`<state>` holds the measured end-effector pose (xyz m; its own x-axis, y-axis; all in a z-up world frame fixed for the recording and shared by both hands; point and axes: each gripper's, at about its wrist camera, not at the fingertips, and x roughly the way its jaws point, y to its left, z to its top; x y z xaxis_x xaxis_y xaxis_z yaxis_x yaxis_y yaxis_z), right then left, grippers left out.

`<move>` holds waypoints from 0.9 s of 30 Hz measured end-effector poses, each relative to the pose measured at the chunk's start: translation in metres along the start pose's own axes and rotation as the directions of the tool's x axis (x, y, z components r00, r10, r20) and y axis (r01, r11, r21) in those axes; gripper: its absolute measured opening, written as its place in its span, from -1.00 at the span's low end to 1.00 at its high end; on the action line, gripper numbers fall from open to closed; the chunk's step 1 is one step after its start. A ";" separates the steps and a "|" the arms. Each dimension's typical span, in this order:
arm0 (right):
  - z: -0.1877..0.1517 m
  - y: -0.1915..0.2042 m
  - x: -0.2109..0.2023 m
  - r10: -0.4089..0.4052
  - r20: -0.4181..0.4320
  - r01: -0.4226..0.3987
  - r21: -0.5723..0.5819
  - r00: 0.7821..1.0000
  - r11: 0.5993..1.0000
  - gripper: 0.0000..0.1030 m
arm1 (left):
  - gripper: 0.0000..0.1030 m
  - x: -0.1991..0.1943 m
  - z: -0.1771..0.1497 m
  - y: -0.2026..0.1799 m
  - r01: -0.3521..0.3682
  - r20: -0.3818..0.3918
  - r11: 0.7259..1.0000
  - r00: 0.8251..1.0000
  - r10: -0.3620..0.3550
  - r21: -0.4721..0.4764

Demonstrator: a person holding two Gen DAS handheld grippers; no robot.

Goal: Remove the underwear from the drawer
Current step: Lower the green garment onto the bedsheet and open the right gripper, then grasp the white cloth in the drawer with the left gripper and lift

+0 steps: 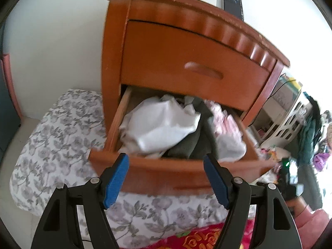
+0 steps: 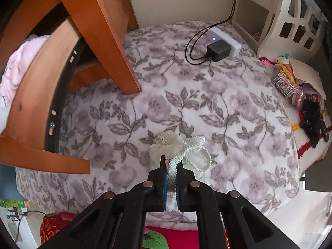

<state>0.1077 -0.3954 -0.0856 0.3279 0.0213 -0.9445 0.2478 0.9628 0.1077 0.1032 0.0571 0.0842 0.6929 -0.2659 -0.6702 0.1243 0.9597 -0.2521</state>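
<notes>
Cream lace is what I have in my right gripper (image 2: 171,167): a pair of lace-trimmed underwear (image 2: 180,151) bunched between the blue pads, hanging down over the floral blanket (image 2: 228,108) beside the wooden nightstand (image 1: 186,47). The garment looks to be touching the blanket or just above it; I cannot tell which from this angle. The jaws are nearly together and are easing apart, yet the lace sits pinched between the pads, so I count it as gripped for now.

So one piece is plainly out of the drawer. I judge this to be the setting-down step, with the release begun but not finished.

My left gripper (image 1: 166,161) stands wide open with nothing between its fingers, poised just in front of the lower drawer (image 1: 166,172), which is pulled out. The upper drawer is closed. Inside the open one I see a heap of clothing: a white crumpled garment (image 1: 164,124) on the left, dark grey fabric (image 1: 186,145) in the middle, pink pieces (image 1: 224,118) towards the right and another white item (image 1: 230,147) at the front right corner. Which of these are underwear I cannot say; the view is blurred and everything is crumpled.

What remains, as I judge it: let the lace pair go onto the blanket, then, if more pieces are wanted, reach into the heap, most easily with the open left gripper already facing it.
</notes>
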 end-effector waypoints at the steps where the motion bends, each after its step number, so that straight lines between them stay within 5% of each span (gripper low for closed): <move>1: 0.000 -0.001 0.002 0.002 -0.005 -0.002 0.001 1.000 1.000 -0.71 | 0.46 0.003 0.007 -0.001 0.008 -0.005 1.000 1.000 -0.008 0.001; 5: -0.001 -0.003 0.003 0.002 -0.013 -0.002 -0.007 1.000 1.000 -0.49 | 0.46 0.027 0.032 -0.007 0.008 -0.045 1.000 0.999 -0.006 0.029; 9: -0.002 -0.001 -0.001 0.011 -0.006 -0.011 -0.025 1.000 1.000 0.09 | 0.46 0.059 0.043 -0.012 0.004 -0.132 0.999 0.991 0.001 0.040; 20: -0.018 0.005 -0.045 -0.026 0.107 0.027 -0.010 0.994 1.000 0.33 | 0.45 0.106 0.051 -0.046 -0.075 -0.198 0.982 0.974 0.109 0.172; 27: -0.035 0.024 -0.080 -0.012 0.207 0.027 -0.071 0.978 0.997 0.34 | -0.22 0.124 0.053 -0.052 -0.128 -0.206 0.967 0.963 0.174 0.220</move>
<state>0.0556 -0.3641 -0.0187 0.5066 -0.0460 -0.8609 0.1908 0.9798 0.0599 0.2205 -0.0212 0.0516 0.5424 -0.1075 -0.8332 0.1874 0.9823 -0.0048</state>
